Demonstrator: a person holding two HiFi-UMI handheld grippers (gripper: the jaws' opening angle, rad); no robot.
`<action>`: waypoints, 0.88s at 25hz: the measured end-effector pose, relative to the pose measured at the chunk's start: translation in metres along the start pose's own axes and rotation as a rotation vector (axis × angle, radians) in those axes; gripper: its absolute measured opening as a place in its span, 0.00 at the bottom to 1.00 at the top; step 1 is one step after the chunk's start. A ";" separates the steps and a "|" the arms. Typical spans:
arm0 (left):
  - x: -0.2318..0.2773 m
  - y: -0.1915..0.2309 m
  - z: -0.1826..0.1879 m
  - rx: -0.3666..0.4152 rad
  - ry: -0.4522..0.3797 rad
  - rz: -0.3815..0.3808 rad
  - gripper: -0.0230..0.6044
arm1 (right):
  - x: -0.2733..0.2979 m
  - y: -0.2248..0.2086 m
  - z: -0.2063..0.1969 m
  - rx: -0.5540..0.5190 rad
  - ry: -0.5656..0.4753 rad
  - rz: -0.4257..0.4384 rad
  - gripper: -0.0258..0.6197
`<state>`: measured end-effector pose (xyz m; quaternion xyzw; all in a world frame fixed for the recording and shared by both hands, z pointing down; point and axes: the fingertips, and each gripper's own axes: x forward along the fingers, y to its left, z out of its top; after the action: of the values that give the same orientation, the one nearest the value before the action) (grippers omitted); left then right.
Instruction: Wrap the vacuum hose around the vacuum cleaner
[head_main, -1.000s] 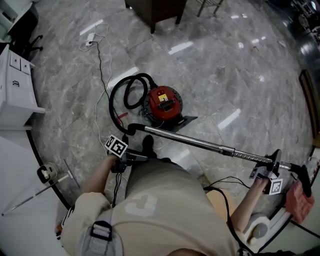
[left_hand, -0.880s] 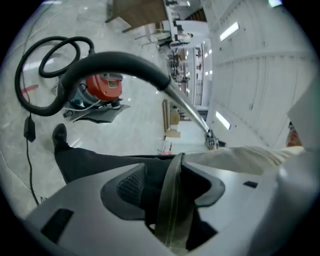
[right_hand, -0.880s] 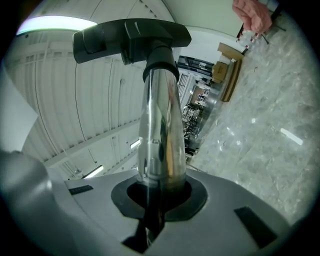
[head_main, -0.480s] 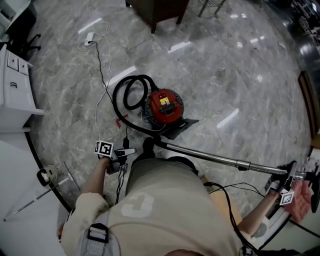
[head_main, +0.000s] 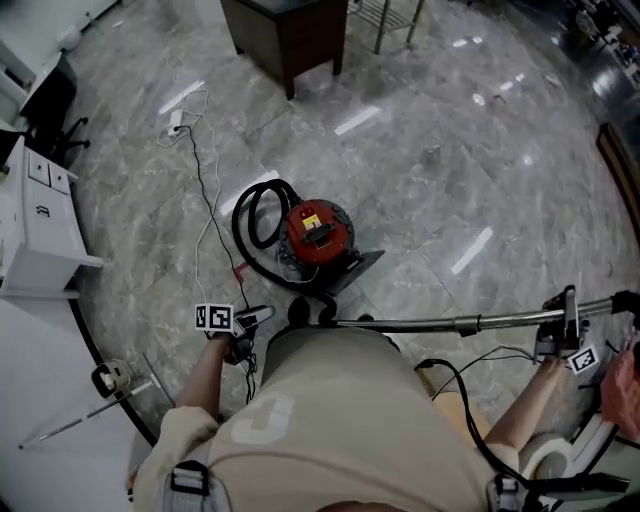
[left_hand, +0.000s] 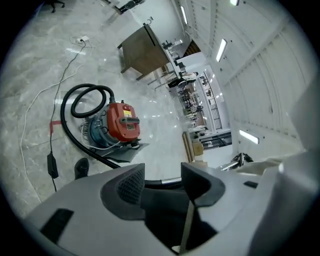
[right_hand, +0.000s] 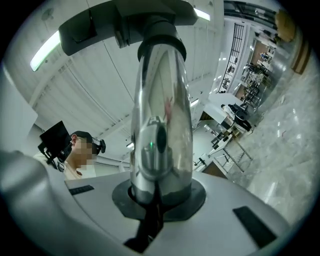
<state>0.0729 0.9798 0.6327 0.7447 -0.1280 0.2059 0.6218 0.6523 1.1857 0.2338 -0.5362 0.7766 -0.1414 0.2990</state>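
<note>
Carry wand (head_main: 420, 323) round vacuum (head_main: 318, 232)
Right gripper (head_main: 567, 320) jaws pinch wand; left gripper (head_main: 255, 318) jaws spread, guide hose (head_main: 243, 215) at 9 o'clock.

My left hand-held gripper (head_main: 260, 316) sits low beside my hip at the end of a bent left forearm (head_main: 205, 375), its jaws standing apart with nothing pressed between them. Far out to the side, my right forearm (head_main: 520, 408) stretches to the right hand-held gripper (head_main: 566, 320), which is tipped upward with its jaws clamped tight on the metal wand (head_main: 430, 322).
</note>
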 end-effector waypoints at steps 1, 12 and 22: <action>0.008 -0.012 -0.004 0.021 0.011 -0.004 0.40 | -0.003 -0.010 -0.001 0.010 0.006 0.007 0.06; 0.066 -0.061 -0.042 0.115 -0.009 0.077 0.40 | -0.053 -0.098 -0.026 0.106 0.026 0.051 0.06; 0.281 -0.286 -0.038 1.071 0.417 -0.232 0.47 | 0.071 -0.029 -0.025 -0.004 0.267 0.472 0.06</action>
<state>0.4436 1.0905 0.5192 0.9081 0.2014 0.3146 0.1892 0.6410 1.1070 0.2470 -0.3178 0.9129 -0.1355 0.2175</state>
